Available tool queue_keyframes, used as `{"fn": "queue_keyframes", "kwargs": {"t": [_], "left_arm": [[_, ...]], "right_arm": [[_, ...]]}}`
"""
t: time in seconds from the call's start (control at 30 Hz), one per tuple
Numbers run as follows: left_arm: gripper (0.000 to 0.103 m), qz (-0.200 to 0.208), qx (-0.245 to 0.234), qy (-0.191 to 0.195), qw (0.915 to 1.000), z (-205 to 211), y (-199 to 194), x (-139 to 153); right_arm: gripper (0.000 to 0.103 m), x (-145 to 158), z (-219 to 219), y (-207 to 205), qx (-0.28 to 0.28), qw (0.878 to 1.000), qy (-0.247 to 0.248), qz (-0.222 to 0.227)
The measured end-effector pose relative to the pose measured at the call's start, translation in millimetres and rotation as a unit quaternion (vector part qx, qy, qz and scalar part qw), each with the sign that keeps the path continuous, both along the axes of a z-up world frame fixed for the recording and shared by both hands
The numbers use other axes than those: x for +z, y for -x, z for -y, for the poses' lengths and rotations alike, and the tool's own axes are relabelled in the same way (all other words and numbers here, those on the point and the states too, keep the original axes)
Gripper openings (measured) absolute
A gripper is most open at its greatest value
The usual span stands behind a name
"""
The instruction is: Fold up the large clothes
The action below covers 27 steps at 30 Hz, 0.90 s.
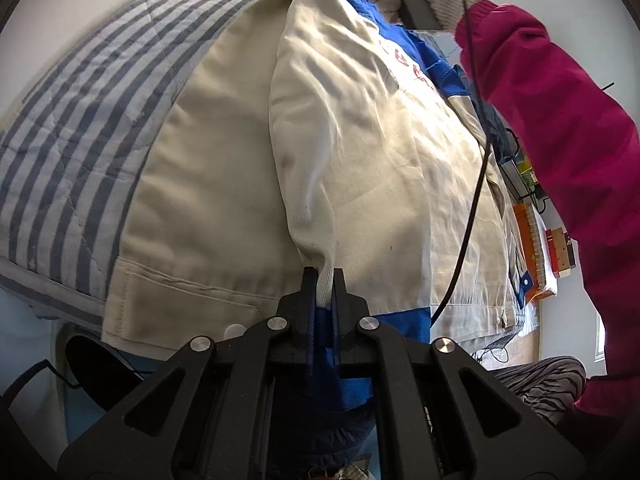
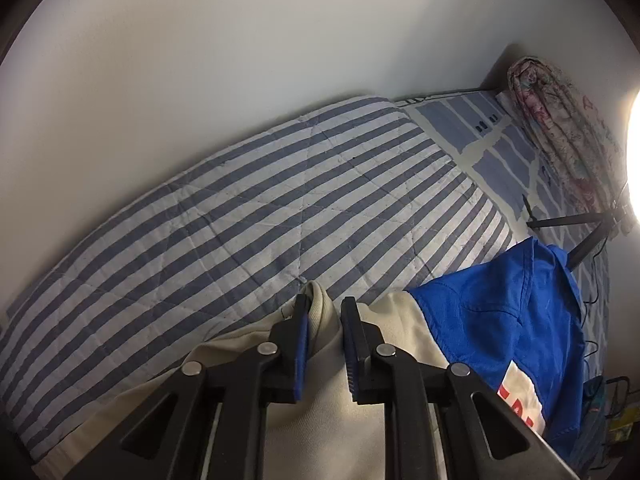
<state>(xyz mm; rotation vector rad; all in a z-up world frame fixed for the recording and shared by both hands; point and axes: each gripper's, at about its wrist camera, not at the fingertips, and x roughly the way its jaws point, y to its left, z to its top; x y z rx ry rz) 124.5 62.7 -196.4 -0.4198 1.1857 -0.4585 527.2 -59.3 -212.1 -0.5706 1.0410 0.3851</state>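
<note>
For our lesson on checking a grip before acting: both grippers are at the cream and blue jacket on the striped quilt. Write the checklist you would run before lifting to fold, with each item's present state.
1. Left gripper shut on the jacket at its hem: ok.
2. Right gripper pinching cream fabric near the collar: ok, though the pads look slightly apart.
3. Jacket lying flat on the striped quilt: not ok, the front is wrinkled.
4. Black cable clear of the jacket: not ok, it hangs across it.
5. Sleeves tucked in: cannot tell.
</note>
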Motion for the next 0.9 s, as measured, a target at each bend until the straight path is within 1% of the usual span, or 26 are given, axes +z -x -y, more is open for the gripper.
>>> {"fn": "queue_keyframes", "kwargs": {"t": [0.03,0.13,0.2,0.27,0.37,0.43,0.47,0.5,0.53,0.57,0.6,0.7,0.8,0.87,0.9], "left_arm": [[0.003,0.006,-0.001,-0.006,1.0,-1,2,2],[0.003,0.019,0.007,-0.026,0.9995,-8,9,8],[0.002,0.023,0.021,-0.037,0.9988,-18,13,11],[0.002,0.025,0.034,-0.048,0.998,-28,11,13],[0.002,0.015,0.054,-0.068,0.9961,-41,8,7],[0.002,-0.004,0.055,-0.091,0.9944,-43,5,-5],[0.002,-0.013,0.054,-0.097,0.9938,-43,5,-13],[0.002,-0.022,0.052,-0.101,0.9933,-43,5,-18],[0.002,-0.024,0.049,-0.104,0.9931,-42,5,-20],[0.002,-0.021,0.047,-0.106,0.993,-41,5,-20],[0.002,-0.018,0.045,-0.109,0.9929,-39,5,-18],[0.003,-0.018,0.044,-0.105,0.9933,-40,6,-18],[0.003,-0.024,0.047,-0.09,0.9945,-43,5,-18],[0.003,-0.024,0.053,-0.087,0.9945,-46,5,-12],[0.009,-0.024,0.054,-0.085,0.9946,-49,6,-11]], "right_arm": [[0.007,1,-1,1,0.001,1.0,-0.001,0.004],[0.004,9,-5,-2,-0.011,0.999,-0.015,0.027],[0.003,16,-5,-8,-0.034,0.998,-0.048,0.035],[0.003,18,-9,-14,-0.043,0.996,-0.075,0.033],[0.002,7,-22,-23,-0.049,0.995,-0.084,0.028],[0.001,-7,-32,-28,-0.049,0.994,-0.096,0.015],[0.001,-12,-36,-30,-0.048,0.993,-0.108,0.009],[0.006,-15,-38,-30,-0.051,0.992,-0.118,0.007],[0.019,-17,-38,-30,-0.057,0.99,-0.128,0.005],[0.025,-14,-37,-30,-0.061,0.988,-0.14,0.005],[0.03,-8,-32,-27,-0.062,0.986,-0.157,0.01],[0.04,17,-6,-17,-0.065,0.977,-0.2,0.032],[0.04,40,39,-3,-0.093,0.967,-0.229,0.052],[0.036,43,65,4,-0.112,0.969,-0.213,0.057],[0.031,39,81,7,-0.131,0.969,-0.2,0.057]]}}
